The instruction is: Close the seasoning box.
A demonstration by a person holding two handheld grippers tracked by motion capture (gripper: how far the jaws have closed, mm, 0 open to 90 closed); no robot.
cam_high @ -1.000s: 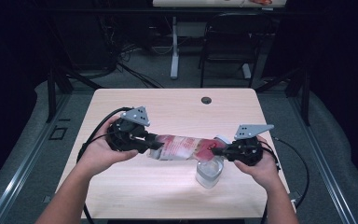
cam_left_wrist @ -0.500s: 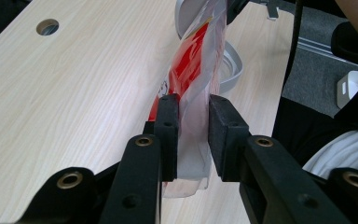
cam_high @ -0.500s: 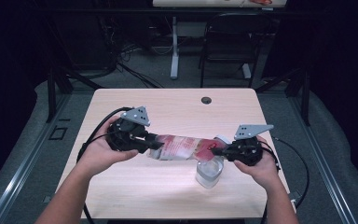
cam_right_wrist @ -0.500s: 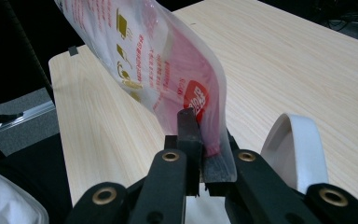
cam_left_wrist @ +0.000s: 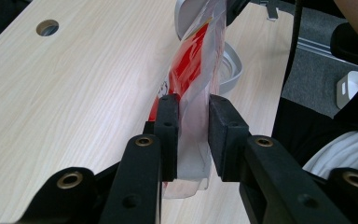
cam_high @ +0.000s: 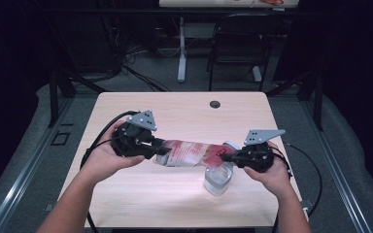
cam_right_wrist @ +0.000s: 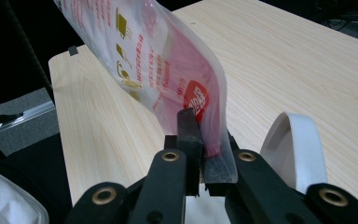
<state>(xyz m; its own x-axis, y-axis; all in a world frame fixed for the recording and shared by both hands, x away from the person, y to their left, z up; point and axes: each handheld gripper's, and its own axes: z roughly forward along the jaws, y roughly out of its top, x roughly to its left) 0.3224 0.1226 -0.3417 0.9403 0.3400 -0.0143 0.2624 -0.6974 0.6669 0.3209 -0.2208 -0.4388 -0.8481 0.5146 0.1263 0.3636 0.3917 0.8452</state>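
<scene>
A red and white plastic pouch (cam_high: 190, 153) hangs level above the table, stretched between both grippers. My left gripper (cam_high: 161, 150) is shut on its left end; in the left gripper view the pads squeeze the clear edge of the pouch (cam_left_wrist: 193, 100). My right gripper (cam_high: 223, 158) is shut on the other end, and the right gripper view shows the pouch (cam_right_wrist: 168, 70) pinched tight between the jaws. A clear jar (cam_high: 218, 179) with a hinged white lid (cam_right_wrist: 291, 149) stands open on the table right under the right gripper's end of the pouch.
The light wooden table (cam_high: 184, 111) has a round cable hole (cam_high: 215, 104) near its far edge. Cables trail off both grippers over the table sides. A chair and a desk leg stand on the floor beyond the table.
</scene>
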